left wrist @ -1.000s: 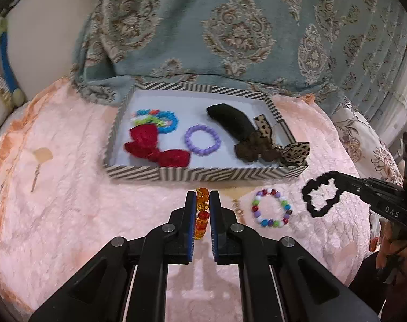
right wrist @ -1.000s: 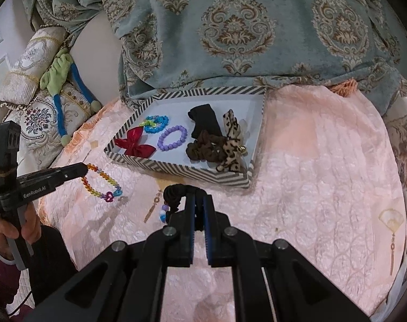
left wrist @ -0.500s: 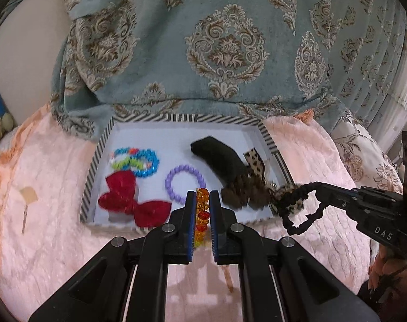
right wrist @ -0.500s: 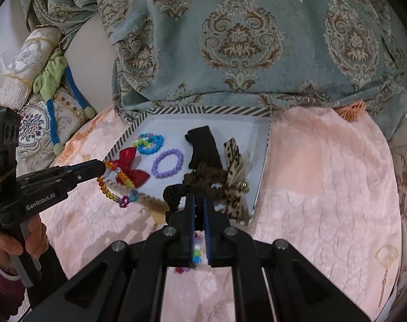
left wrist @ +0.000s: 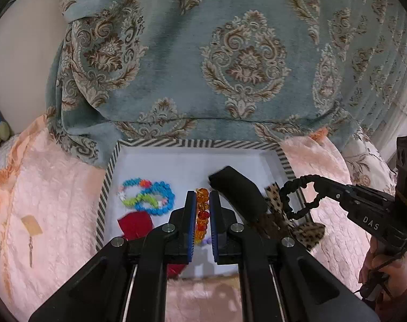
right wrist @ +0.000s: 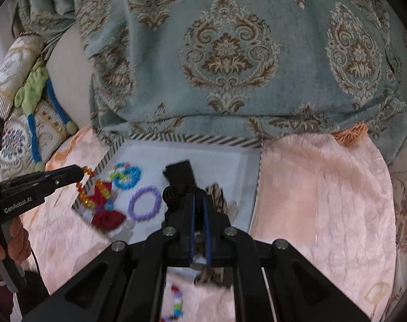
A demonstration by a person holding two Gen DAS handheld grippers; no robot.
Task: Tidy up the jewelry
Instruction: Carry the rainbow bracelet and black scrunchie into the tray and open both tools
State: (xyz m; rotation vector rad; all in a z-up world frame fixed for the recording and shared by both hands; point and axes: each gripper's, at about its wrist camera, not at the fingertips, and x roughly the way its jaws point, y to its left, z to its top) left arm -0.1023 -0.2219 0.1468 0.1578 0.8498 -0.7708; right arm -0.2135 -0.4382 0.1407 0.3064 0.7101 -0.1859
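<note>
A striped-rim tray (left wrist: pixel 198 143) lies on the pink bedspread; it also shows in the right wrist view (right wrist: pixel 187 138). My left gripper (left wrist: pixel 202 201) is shut on an orange bead bracelet (left wrist: pixel 202 212) and holds it over the tray; it shows from the side in the right wrist view (right wrist: pixel 80 173). My right gripper (right wrist: pixel 198 201) is shut on a black coiled hair tie (right wrist: pixel 173 194), seen hanging above the tray's right rim in the left wrist view (left wrist: pixel 297 196). In the tray lie a blue bead bracelet (left wrist: pixel 149 197), a red bow (right wrist: pixel 106 214), a purple bracelet (right wrist: pixel 144 206), a black scrunchie (left wrist: pixel 238 187) and a leopard bow (left wrist: pixel 308 232).
A teal patterned cushion (left wrist: pixel 230 67) rises right behind the tray. A multicolour bead bracelet (right wrist: pixel 176 306) lies on the bedspread in front of the tray. A small tag with a pendant (left wrist: pixel 30 225) lies at the left. Pillows (right wrist: pixel 18 107) stand at the far left.
Both grippers have moved forward, from over the bedspread to over the tray, each still holding its item. The cushion looms closer.
</note>
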